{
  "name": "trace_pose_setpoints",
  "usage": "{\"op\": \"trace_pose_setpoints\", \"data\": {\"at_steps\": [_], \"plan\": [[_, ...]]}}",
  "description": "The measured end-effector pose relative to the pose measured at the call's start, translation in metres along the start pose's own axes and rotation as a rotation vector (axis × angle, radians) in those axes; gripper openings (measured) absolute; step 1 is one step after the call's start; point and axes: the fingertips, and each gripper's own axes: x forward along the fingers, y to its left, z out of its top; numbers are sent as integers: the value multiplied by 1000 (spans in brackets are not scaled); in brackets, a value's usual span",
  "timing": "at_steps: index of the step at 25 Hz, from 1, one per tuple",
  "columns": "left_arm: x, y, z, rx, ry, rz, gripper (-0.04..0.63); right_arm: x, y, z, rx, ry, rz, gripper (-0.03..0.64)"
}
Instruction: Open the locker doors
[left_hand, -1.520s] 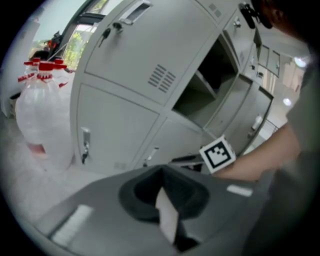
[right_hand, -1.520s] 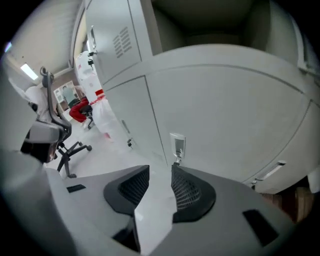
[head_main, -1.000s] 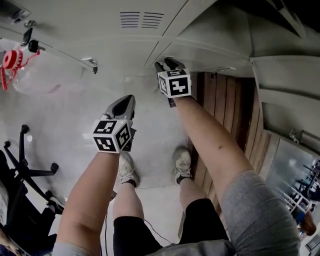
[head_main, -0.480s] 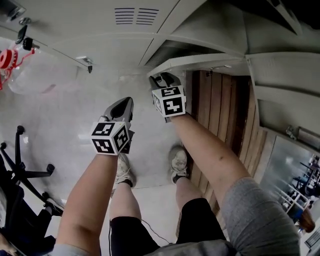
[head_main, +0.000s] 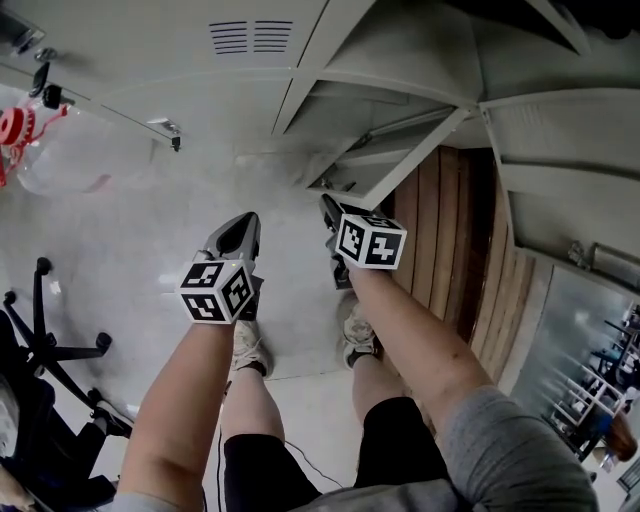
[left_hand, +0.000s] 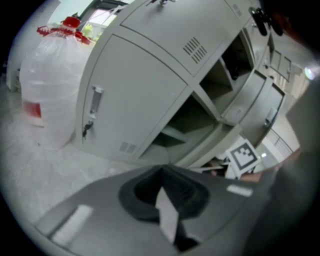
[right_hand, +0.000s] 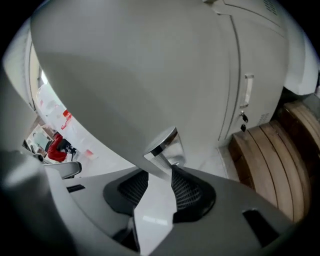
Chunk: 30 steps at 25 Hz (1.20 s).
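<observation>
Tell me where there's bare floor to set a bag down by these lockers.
The pale floor is bare between the plastic bag, the closed lockers and the person's shoes. It's crowded at the left by the office chair, and at the right by the open locker door and wooden slats.

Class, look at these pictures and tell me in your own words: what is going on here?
A person stands facing grey lockers with a gripper in each hand. The right gripper has a lower locker door by its metal pull; its jaws have just been opening slightly, with the pull between them, and the door stands partway open. The left gripper hangs shut and empty beside it.
</observation>
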Motion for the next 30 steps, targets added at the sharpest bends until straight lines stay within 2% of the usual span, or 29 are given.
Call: {"op": "trace_pose_setpoints", "data": {"at_steps": [4,8,15,21,24,30], "plan": [[-5,4,-10,-5,22,17,5,-24,-23,-24,60,12,-9,114],[-2,2,-15,-3,31,14,5,-46,-55,-41,-2,48,-41,106],[13,-17,-21,8,48,-11,5,-93,-140,-58,-104,115,-178,83],[24,-37,-21,30,58,-41,5,-118,-208,-48,-108,103,-328,77],[27,-37,-21,41,64,-37,5,-118,-213,-46,-124,119,-320,78],[26,-39,-20,48,66,-32,5,-119,-212,-50,-23,78,-369,80]]}}
